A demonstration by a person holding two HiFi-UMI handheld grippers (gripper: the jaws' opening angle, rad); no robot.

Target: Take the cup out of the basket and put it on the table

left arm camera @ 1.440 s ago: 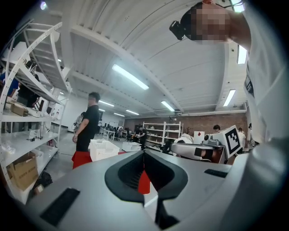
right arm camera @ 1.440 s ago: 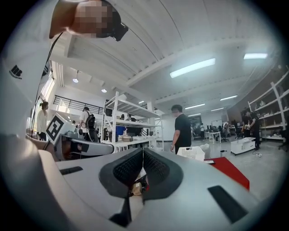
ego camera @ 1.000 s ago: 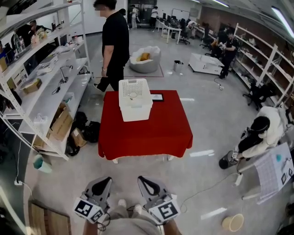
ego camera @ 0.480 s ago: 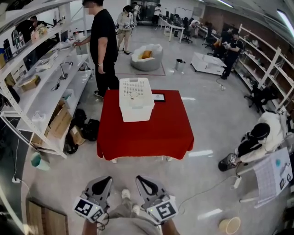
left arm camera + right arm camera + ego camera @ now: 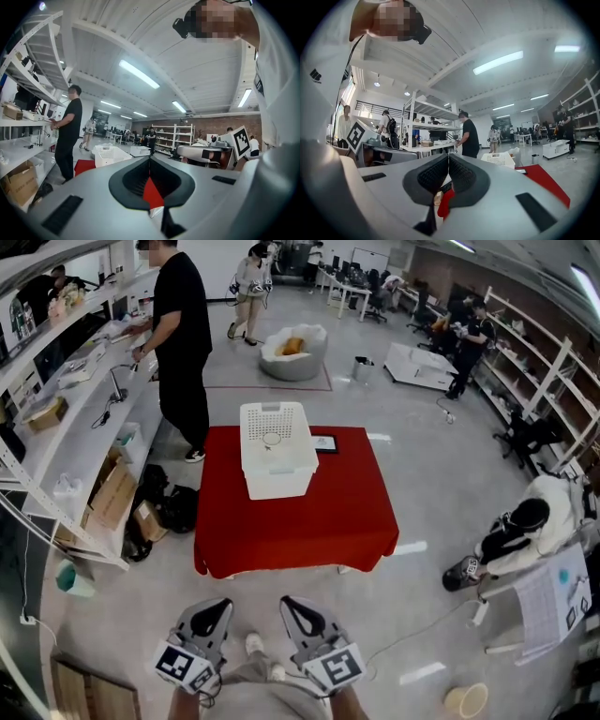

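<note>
**While both tongs are pressed together and empty, cup still in basket, far ahead**

As seen from the head view, the cup [image 5: 272,438] is a small pale ring inside the white basket [image 5: 278,484], toward the far half. The mouth looks to face up, but it's too small to be sure. The basket sits on the far-left part of the red table [image 5: 309,521].

Left gripper [image 5: 221,606] and right gripper [image 5: 286,602] are low in frame and well apart from the table. Each gripper view shows its jaws meeting in a closed seam with nothing between them.

Handling, my guess: the cup is small and light, rigid enough for a wall pinch. Material unclear, so treat it as possibly slippery or crushable. Best hold is one jaw inside the rim and one outside, coming from above, since the basket walls block a side approach. Jaws must spread first.

Around:
- A dark flat tablet-like item [image 5: 323,441] lies just beside the basket on the right. Keep the cup off it.
- The near table half is bare cloth, a good drop spot.
- A person in black [image 5: 178,343] stands at the shelving [image 5: 84,418] near the table's far-left corner, a possible crowding risk on that side.
- A seated person [image 5: 520,526] is well to the right.
- Bags and cardboard boxes [image 5: 117,493] are on the floor to the left.
- The floor between the grippers and the table looks open.
</note>
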